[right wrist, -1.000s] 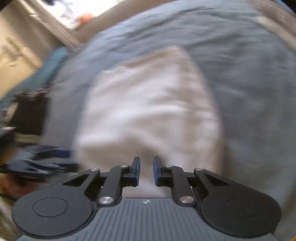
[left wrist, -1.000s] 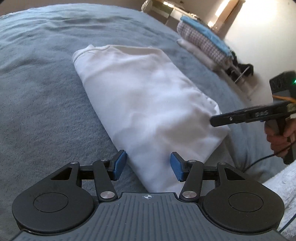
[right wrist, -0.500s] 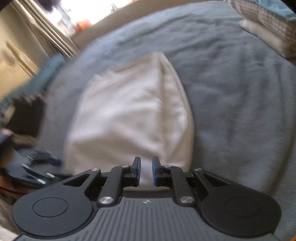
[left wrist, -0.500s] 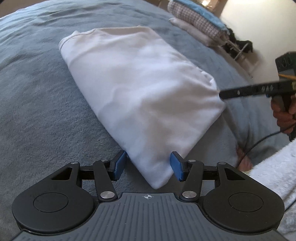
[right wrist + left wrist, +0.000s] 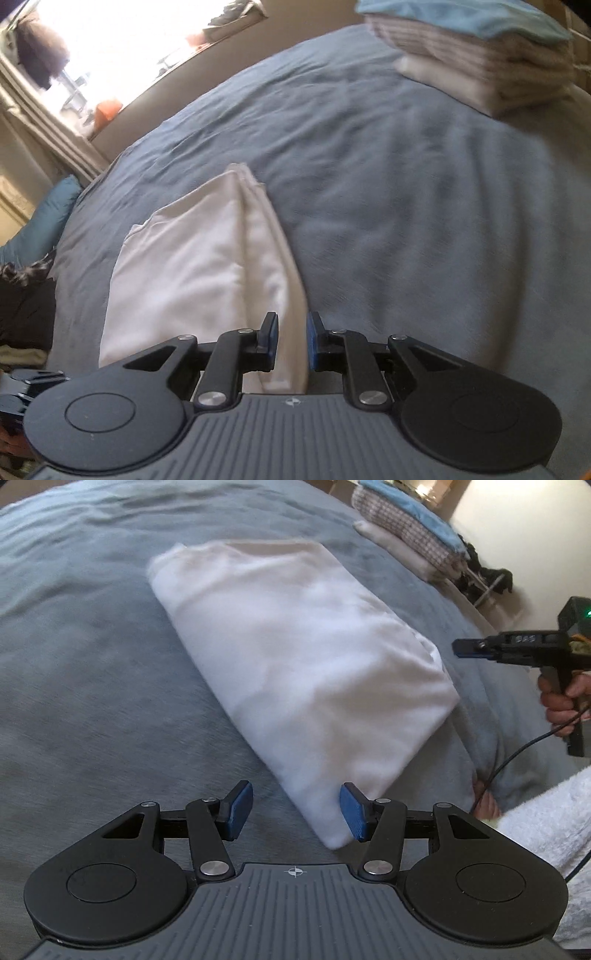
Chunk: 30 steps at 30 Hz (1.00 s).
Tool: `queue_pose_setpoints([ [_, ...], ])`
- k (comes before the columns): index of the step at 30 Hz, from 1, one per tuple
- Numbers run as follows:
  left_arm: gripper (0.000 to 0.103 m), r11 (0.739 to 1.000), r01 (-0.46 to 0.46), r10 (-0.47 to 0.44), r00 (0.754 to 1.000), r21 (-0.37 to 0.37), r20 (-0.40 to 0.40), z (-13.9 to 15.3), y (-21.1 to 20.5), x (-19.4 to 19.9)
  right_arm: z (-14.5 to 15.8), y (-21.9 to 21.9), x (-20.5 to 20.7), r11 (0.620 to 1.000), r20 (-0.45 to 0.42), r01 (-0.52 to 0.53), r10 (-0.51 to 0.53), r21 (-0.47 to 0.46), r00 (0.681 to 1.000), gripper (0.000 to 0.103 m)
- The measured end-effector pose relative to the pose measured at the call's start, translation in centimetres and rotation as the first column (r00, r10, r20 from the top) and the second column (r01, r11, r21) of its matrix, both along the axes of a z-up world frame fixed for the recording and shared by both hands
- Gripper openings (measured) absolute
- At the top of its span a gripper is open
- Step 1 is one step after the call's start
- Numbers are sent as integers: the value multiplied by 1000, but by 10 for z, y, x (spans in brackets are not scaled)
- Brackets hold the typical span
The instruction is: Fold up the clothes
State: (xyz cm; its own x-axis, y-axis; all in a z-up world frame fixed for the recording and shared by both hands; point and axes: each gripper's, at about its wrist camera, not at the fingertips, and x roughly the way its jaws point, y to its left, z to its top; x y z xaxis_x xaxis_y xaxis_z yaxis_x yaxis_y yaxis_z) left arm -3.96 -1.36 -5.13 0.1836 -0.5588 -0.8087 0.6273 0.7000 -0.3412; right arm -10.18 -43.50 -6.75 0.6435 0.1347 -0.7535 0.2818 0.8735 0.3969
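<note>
My left gripper point(image 5: 295, 808) gapes empty; right gripper point(image 5: 291, 341) is opening, empty, leaving the folded white garment point(image 5: 295, 657) mid-frame on the bed point(image 5: 74, 664).

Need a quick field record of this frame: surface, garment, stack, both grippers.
surface: grey-blue fleece blanket covering a bed
garment: white folded cloth, lying flat on the blanket, one corner nearest the left gripper
stack: pile of folded laundry, blue piece on top, at the bed's far edge
left gripper: jaws apart, nothing gripped, garment corner between the pads
right gripper: jaws narrow and opening, not pressing on the cloth, garment edge below the gap
person: hand on the right gripper's handle
</note>
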Motion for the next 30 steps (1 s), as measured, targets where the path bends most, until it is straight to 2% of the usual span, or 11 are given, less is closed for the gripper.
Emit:
queue_pose_setpoints([
  [3,52,999,-35,35,999,-23,21,11,6,3,-14,4,22,1000,-6,-5,5,-15,1000,17],
  [5,52,998,-42,44,998,-41,38,15,2,5,-20,3,27,1000,-4,0,0,8,1000,17],
  [14,51,997,11,-4,995,-70,102,9,-37,15,-25,18,33,997,37,-75,75,1,996,15],
  [17,51,998,17,-8,992,-67,127,9,-42,16,-28,18,34,998,26,-70,69,5,997,15],
  [23,51,997,-2,12,993,-80,114,8,-37,17,-18,1,35,1000,87,2,-4,27,996,15],
  [30,51,995,-25,38,991,-96,132,14,-30,18,-12,-5,17,999,61,30,-33,39,998,15],
])
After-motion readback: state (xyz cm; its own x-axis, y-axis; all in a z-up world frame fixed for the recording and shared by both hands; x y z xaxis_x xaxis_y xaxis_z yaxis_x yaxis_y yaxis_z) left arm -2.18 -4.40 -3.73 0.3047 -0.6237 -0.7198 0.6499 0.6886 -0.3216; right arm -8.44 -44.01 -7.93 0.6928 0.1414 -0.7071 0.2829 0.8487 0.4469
